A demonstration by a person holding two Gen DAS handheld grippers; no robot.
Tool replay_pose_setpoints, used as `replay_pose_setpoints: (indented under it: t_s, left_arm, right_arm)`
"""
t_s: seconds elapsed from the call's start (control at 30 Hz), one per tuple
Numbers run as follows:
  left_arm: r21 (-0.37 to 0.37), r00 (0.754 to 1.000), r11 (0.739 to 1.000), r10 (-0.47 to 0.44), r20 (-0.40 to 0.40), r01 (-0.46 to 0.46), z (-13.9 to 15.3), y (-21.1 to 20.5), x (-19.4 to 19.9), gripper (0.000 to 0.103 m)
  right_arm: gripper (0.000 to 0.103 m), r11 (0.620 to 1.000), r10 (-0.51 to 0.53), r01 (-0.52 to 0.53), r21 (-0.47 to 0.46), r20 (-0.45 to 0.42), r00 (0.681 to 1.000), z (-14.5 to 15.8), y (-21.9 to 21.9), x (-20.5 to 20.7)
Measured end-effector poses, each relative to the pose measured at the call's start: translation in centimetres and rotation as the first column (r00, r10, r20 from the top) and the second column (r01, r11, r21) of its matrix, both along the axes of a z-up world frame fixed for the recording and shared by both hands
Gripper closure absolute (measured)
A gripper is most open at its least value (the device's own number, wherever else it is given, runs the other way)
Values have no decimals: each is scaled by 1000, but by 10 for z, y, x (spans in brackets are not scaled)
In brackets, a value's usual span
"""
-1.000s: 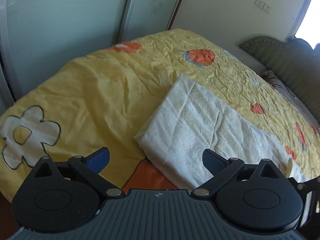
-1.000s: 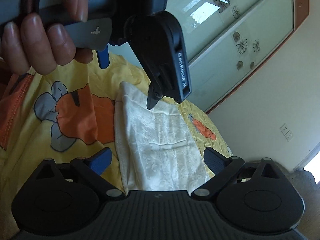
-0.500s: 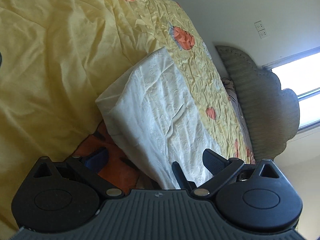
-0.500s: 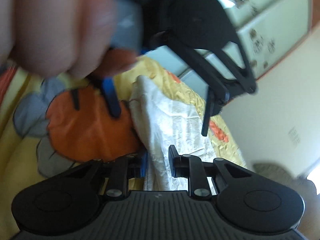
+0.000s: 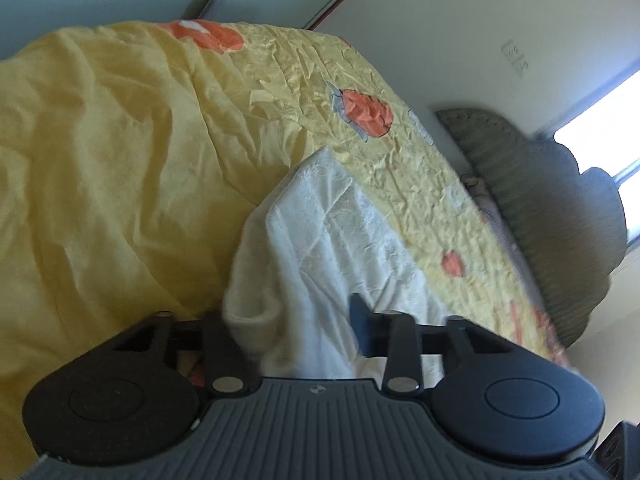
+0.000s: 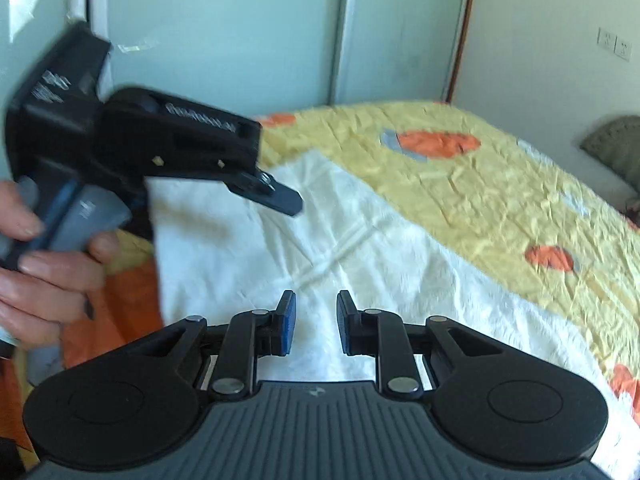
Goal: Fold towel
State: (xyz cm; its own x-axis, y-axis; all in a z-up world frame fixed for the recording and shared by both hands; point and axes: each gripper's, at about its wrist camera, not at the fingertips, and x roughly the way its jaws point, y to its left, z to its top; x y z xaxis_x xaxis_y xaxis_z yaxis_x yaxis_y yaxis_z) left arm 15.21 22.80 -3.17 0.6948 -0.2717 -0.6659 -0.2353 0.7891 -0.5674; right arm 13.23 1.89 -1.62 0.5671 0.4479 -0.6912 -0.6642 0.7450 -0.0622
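A white embossed towel (image 5: 340, 240) lies lengthwise on a yellow bedspread (image 5: 120, 160) with orange patches. My left gripper (image 5: 290, 332) is shut on the towel's near corner, and the cloth bunches up between its fingers. In the right wrist view the towel (image 6: 320, 240) runs from that lifted corner down to my right gripper (image 6: 314, 322). The right jaws stand narrowly apart with white cloth pinched between them. A hand (image 6: 40, 288) holds the left tool, and one of its fingers (image 6: 280, 200) sticks out over the towel.
The bedspread (image 6: 480, 184) covers the whole bed. A grey-green headboard (image 5: 560, 208) stands at the far right under a bright window (image 5: 600, 120). Pale wardrobe doors (image 6: 240, 40) rise behind the bed's foot. Wall sockets (image 6: 614, 42) sit on the cream wall.
Both grippers went from open to shut on the towel's near edge. The left corner has lifted off the bed, and both views have swung.
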Motion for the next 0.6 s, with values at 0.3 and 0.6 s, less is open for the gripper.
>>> replay_pose_setpoints:
  t_s: [0.3,0.6]
  left_arm:
    - [288,985,957,-62,162,12,59,-60,-35,88]
    - [318,930,943,-204,306,102,115,-156,-67,88]
  right_arm:
    - [81,953,-116,115,282,-12,993,16,-38,12]
    - [81,793,-162,166,587,-59,985,42,-113,-6]
